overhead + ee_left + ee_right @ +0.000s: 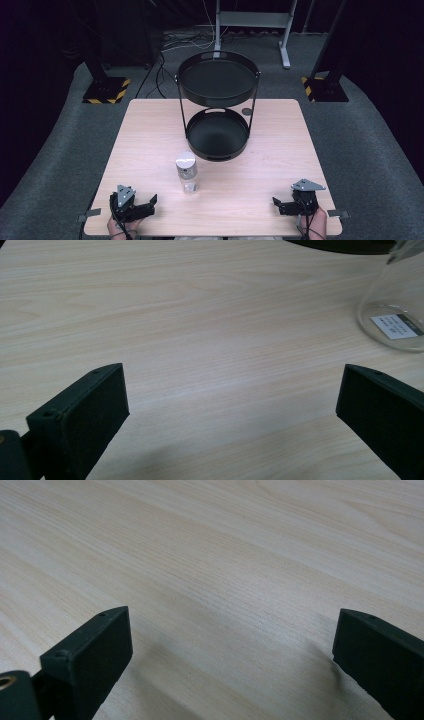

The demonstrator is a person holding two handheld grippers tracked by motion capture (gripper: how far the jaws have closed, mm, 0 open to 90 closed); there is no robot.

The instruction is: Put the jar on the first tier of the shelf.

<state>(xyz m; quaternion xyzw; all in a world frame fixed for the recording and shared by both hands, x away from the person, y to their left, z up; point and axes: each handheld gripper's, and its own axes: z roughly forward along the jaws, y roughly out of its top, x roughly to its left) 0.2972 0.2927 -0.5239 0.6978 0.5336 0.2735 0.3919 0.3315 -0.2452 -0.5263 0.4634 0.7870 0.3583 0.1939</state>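
Two grippers rest at the near counter [150, 145] edge: left gripper [150, 204] and right gripper [278, 205], jaws spread wide, empty. Approach the clear lidded jar [186, 173], standing between them before the two-tier black tray stand [218, 107], level and squarely. Jar contents unclear; the left gripper view crops its top.

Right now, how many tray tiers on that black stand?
2: the upper tray sits raised at the table's far edge; the lower tray rests on the table beneath it, behind the clear jar.
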